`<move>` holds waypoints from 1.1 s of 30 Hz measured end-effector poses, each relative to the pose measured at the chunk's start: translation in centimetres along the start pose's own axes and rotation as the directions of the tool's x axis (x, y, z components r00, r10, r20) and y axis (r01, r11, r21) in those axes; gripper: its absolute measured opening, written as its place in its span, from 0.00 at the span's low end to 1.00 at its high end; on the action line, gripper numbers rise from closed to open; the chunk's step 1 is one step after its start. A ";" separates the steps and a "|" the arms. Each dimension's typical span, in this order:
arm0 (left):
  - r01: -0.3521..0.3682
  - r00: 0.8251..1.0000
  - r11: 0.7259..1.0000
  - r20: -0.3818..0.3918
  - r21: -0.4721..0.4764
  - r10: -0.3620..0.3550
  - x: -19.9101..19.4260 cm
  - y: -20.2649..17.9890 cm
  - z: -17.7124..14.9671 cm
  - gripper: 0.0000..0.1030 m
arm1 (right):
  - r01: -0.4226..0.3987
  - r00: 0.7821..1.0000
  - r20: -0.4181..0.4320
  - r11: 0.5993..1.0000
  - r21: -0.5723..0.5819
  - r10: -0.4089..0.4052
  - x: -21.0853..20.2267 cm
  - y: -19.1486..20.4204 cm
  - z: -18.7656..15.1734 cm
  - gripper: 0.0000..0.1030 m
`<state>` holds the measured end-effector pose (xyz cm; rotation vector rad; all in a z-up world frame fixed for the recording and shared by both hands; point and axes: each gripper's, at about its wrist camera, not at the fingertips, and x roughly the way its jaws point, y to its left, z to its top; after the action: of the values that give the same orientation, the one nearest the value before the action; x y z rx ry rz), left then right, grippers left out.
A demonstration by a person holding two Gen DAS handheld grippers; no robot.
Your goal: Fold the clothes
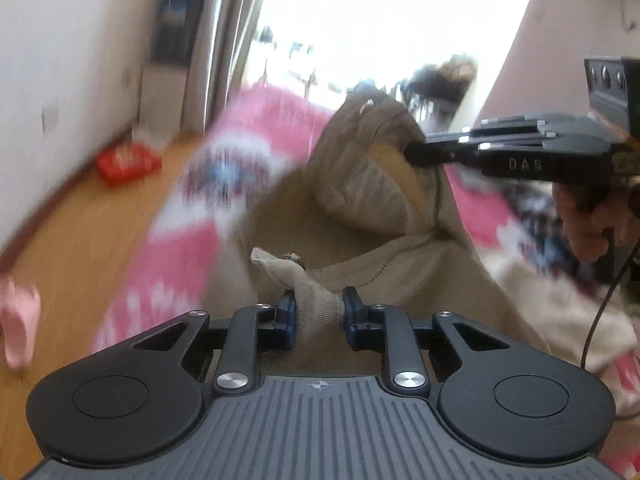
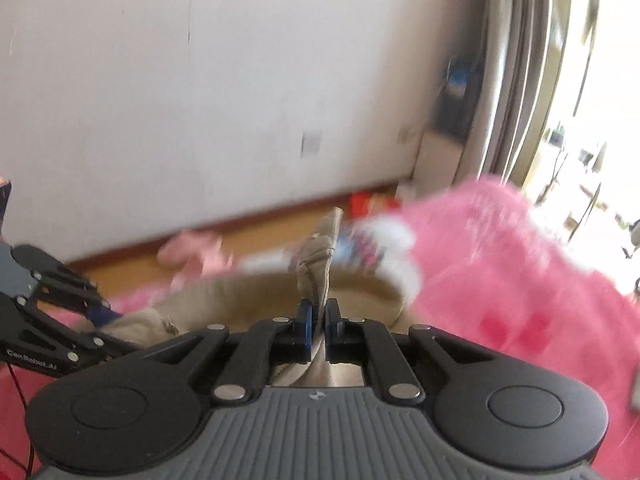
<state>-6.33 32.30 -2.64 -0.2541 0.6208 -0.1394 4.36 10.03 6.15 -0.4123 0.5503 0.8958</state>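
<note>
A beige garment (image 1: 352,216) with a ribbed band hangs lifted over a pink blanket (image 1: 168,272). My left gripper (image 1: 319,312) is shut on a bunched ribbed edge of it, the cloth squeezed between the blue pads. My right gripper (image 1: 412,154) reaches in from the right in the left wrist view and pinches the garment's upper edge. In the right wrist view my right gripper (image 2: 318,320) is shut on a thin fold of the beige garment (image 2: 320,264) that stands up between its pads. The left gripper (image 2: 106,316) shows at the left there, holding the same cloth.
The pink blanket (image 2: 520,272) covers a bed. A wooden floor (image 1: 80,216) runs along a white wall (image 2: 200,100), with a red box (image 1: 128,162) and pink slippers (image 1: 18,320) on it. Curtains (image 2: 520,80) and a bright window (image 1: 380,20) lie beyond. A hand (image 1: 588,220) grips the right tool.
</note>
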 end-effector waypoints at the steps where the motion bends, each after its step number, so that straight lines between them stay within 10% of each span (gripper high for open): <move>1: -0.010 1.000 1.000 0.007 0.008 0.010 0.5 0.0 0.3 0.20 | 0.016 1.000 0.026 1.000 -0.015 -0.016 -0.3 0.0 0.5 0.06; 5: -0.046 0.999 0.999 -0.016 0.029 0.046 3.3 0.3 1.1 0.21 | 0.079 0.996 0.052 0.995 -0.068 -0.075 1.4 0.8 0.1 0.07; 9: -0.072 0.988 0.992 -0.144 -0.108 0.056 6.0 3.1 -0.4 0.26 | 0.075 0.991 -0.107 0.995 -0.071 -0.083 7.3 1.4 -2.6 0.11; 14: -0.040 0.999 0.951 -0.020 -0.307 0.036 -0.6 5.4 -0.4 0.54 | 0.033 0.991 -0.135 0.994 0.107 -0.019 7.5 -1.7 -2.9 0.37; 20: -0.117 0.993 0.905 -0.041 -0.408 0.109 -7.0 7.5 -2.7 0.56 | -0.035 0.999 -0.029 0.983 0.180 0.041 2.8 -4.6 -1.1 0.42; 27: -0.069 0.992 0.731 -0.122 -0.679 -0.019 -6.0 10.2 -9.3 0.60 | -0.196 0.980 -0.023 0.978 0.071 0.198 0.7 0.4 -1.7 0.42; 33: 0.005 0.999 0.613 -0.016 -0.790 -0.030 -4.1 11.0 -11.4 0.49 | -0.202 0.976 -0.070 0.979 0.035 0.204 0.8 2.5 -2.8 0.42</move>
<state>-15.81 41.51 -12.32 -1.1387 0.6794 0.1328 1.93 10.38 3.25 -0.3694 0.6804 1.0715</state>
